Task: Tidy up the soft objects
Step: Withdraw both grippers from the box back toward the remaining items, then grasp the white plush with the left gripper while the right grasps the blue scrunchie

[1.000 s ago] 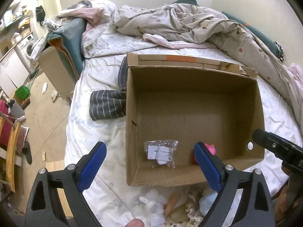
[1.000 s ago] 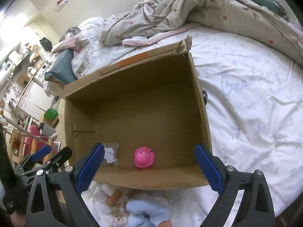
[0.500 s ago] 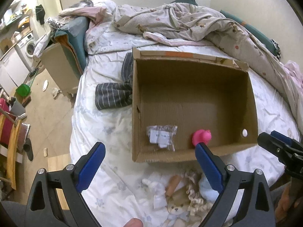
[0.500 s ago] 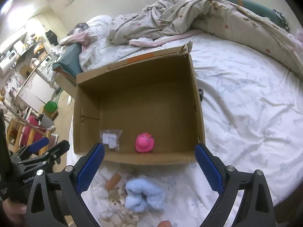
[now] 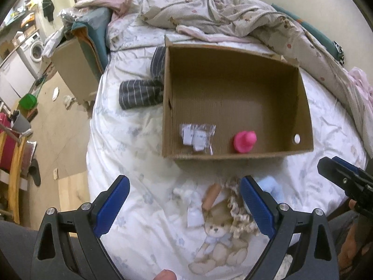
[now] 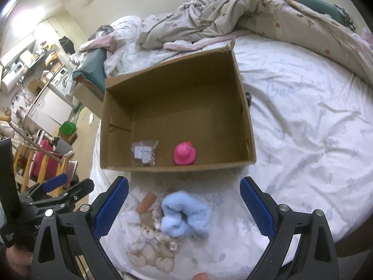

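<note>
I'm holding both tongs low over the bed, jaws spread wide, nothing in either: left gripper [image 5: 184, 200] at the bottom of its frame, right gripper [image 6: 184, 200] likewise. Between my right blades sits one fluffy light-blue plush [image 6: 185, 214], touching one tan teddy bear [image 6: 149, 252] with curly cream trim. Above them, mid-frame, is one open corrugated cardboard box [image 6: 244, 107] holding one glossy pink rubber duck [image 6: 184, 154] and one clear crinkly plastic bag [image 6: 145, 152], near the front wall.
</note>
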Available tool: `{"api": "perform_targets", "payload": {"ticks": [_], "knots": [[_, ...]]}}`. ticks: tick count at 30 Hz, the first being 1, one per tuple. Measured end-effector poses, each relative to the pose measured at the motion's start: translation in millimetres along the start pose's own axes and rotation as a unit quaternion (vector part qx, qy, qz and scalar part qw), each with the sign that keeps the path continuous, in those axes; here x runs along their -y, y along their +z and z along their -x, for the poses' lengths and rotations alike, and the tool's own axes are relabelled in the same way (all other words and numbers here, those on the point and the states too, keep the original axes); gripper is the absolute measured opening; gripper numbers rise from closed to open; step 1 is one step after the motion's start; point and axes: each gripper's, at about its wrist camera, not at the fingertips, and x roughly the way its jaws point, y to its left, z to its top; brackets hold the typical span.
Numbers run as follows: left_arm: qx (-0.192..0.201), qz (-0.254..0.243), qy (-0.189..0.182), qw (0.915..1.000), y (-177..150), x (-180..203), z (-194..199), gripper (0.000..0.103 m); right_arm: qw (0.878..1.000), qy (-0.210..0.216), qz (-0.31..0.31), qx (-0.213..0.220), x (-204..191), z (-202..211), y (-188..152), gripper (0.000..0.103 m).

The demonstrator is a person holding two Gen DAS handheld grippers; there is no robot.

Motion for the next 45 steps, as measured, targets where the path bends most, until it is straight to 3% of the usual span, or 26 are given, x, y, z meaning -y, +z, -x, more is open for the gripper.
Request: {"api": "perform_targets", "payload": {"ticks": [3,14,18,20,24,29,33,39,41,45], "knots": [[-0.008,0.014,-0.012,0.9998,-3.0,-6.5,0.2,0.095,1.000,0.001,0.004,-0.008,-3.7,-0.7,-5.0,0.102],[-0.046,0.056,0.012,0.9973,-13.4,-34.8,-16.0,0.095,0.997,-0.008,-0.020,-0.074,3.0,-24.6,-25.9,0.102],[-0.061,0.079,0.002,0.9950,-13.0,-45.8,-26.1,0.094,0.995,-0.007,-0.036,-0.092,7.8,-31.7,-27.6,0.102],[-0.070,0.091,-0.009,0.9933,-13.3,-50.3,-32.2,0.089,0.995,-0.008,-0.043,-0.094,10.4,-33.5,-27.0,0.102],[-0.099,0.104,-0.031,0.9891,-17.2,-53.2,-52.4,0.062,0.994,-0.001,-0.055,-0.096,14.3,-35.2,-25.6,0.102],[-0.130,0.115,-0.060,0.9830,-19.9,-45.7,-76.6,0.058,0.993,0.004,-0.065,-0.098,17.8,-37.4,-23.8,0.102],[-0.155,0.112,-0.062,0.9795,-19.3,-33.3,-99.1,0.049,0.991,0.006,-0.075,-0.108,21.8,-43.7,-24.1,0.102],[-0.194,0.120,-0.070,0.9712,-19.4,-25.6,-131.1,0.047,0.991,0.000,-0.075,-0.114,23.8,-47.3,-23.6,0.102],[-0.200,0.119,-0.072,0.9699,-19.5,-23.8,-137.9,0.029,0.990,-0.001,-0.078,-0.118,25.3,-49.3,-24.6,0.102],[-0.198,0.110,-0.074,0.9713,-19.2,-19.6,-134.9,0.024,0.989,-0.003,-0.085,-0.119,28.0,-51.0,-24.4,0.102]]}}
